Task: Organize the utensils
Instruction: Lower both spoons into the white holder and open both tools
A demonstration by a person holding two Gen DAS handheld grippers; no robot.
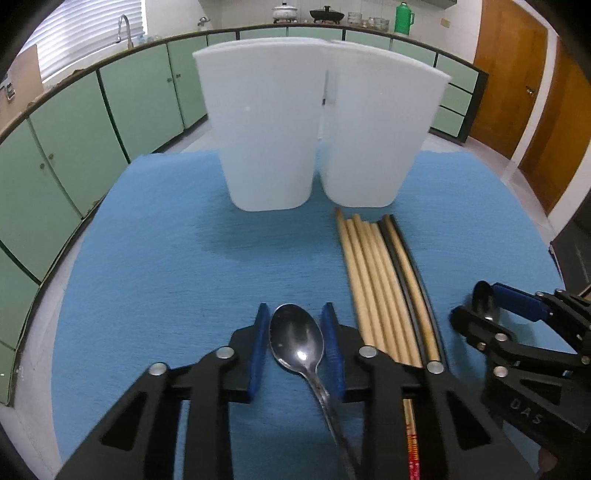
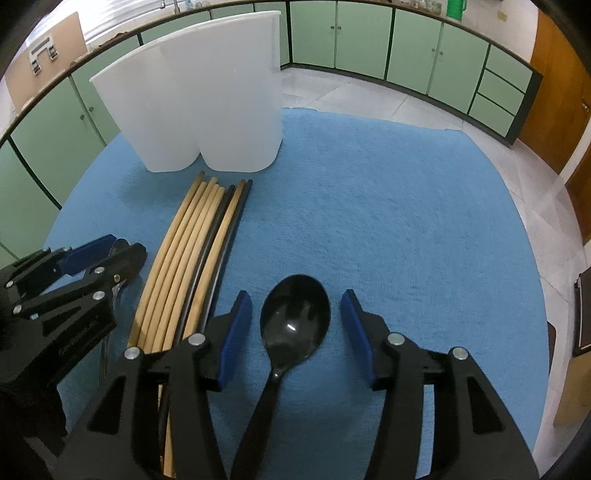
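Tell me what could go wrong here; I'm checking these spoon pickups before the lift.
1. The left gripper brackets the steel spoon at its rounded bowl; it may slip or pivot.
2. The right gripper stands clear of the black plastic spoon; closing off-centre could nudge it.
3. The wooden and black chopsticks lie beside the left gripper and may get knocked.

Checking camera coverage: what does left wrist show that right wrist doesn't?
Left wrist only: the full metal spoon lying between the left claw's pads, plus a pot and a tap on the far counter.

Right wrist only: the black spoon in full, between the right claw's spread pads.

Both: two white bins, the chopsticks, the blue mat and a green jug.
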